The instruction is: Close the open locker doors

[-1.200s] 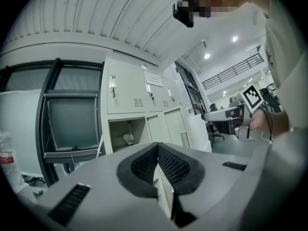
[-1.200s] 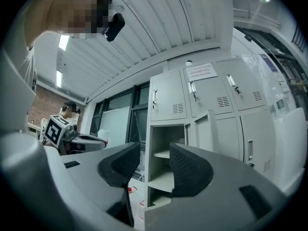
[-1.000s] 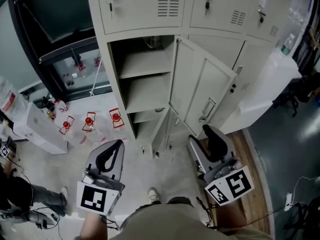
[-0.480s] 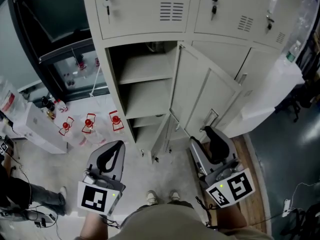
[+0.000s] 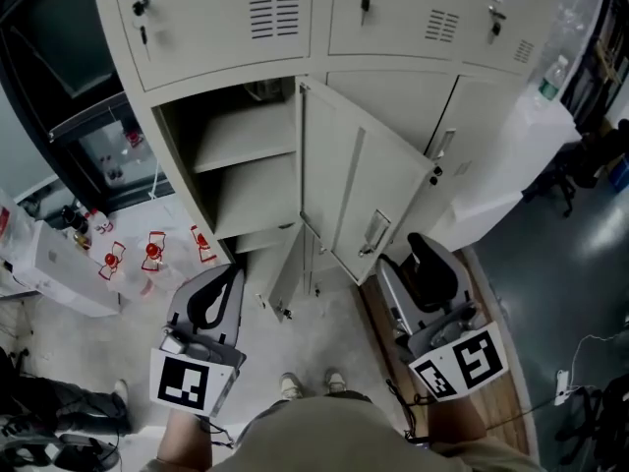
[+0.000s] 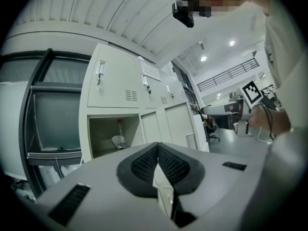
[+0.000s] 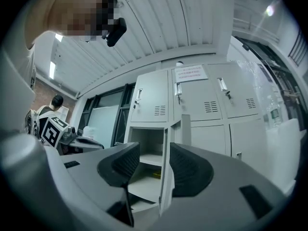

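The tall cream locker door point(image 5: 359, 190) stands swung wide open, its handle point(image 5: 375, 232) facing right. Beside it the open compartment point(image 5: 241, 165) shows bare shelves. A smaller lower door point(image 5: 285, 278) also hangs ajar. My right gripper point(image 5: 425, 264) is open and empty, low and just right of the tall door, not touching it. In the right gripper view the door edge point(image 7: 166, 172) shows between the jaws of my right gripper point(image 7: 155, 162). My left gripper point(image 5: 211, 298) is shut and empty, below the compartment. The left gripper point(image 6: 158, 150) points at the compartment point(image 6: 113, 134) from a distance.
Closed lockers with keys point(image 5: 280, 13) fill the row above. A black-framed glass cabinet point(image 5: 93, 146) stands left, with red-capped bottles point(image 5: 152, 252) on the floor. A white panel point(image 5: 511, 165) leans at the right, above a wooden floor strip point(image 5: 496, 298). My shoes point(image 5: 310, 383) are below.
The lockers have slid left and nearer in the head view. The tall door's lower edge now sits closer to my right gripper. Both grippers keep their jaw states.
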A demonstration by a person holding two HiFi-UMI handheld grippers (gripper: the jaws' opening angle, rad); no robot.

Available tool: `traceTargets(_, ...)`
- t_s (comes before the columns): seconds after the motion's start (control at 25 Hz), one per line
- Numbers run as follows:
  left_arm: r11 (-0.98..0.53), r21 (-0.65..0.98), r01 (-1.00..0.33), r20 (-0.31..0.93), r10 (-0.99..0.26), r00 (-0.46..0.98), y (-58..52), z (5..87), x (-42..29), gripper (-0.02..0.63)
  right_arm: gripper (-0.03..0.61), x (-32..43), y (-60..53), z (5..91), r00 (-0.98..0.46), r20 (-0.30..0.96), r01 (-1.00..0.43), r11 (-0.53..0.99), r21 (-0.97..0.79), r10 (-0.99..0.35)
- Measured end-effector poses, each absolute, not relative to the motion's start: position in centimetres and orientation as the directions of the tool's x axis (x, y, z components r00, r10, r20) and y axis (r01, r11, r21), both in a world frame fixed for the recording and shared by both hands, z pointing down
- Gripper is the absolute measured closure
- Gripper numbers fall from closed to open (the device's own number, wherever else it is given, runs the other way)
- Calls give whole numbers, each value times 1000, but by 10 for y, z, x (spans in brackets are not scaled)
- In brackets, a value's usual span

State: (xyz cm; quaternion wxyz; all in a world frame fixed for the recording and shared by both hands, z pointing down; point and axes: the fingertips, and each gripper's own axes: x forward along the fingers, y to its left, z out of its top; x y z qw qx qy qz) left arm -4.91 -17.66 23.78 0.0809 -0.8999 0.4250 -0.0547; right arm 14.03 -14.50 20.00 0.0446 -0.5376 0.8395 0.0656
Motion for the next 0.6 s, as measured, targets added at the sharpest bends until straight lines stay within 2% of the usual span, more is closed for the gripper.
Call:
traceTargets(0.28, -688, -192, -700, 53, -720, 692, -199, 256, -1, 607, 376, 176, -163, 228, -366, -76, -931, 364, 43, -927)
traceTargets(0.6, -711, -152, -687, 113, -703, 702, -224, 289, 19, 607, 374, 184, -198, 272, -391, 10, -920, 391, -34, -920)
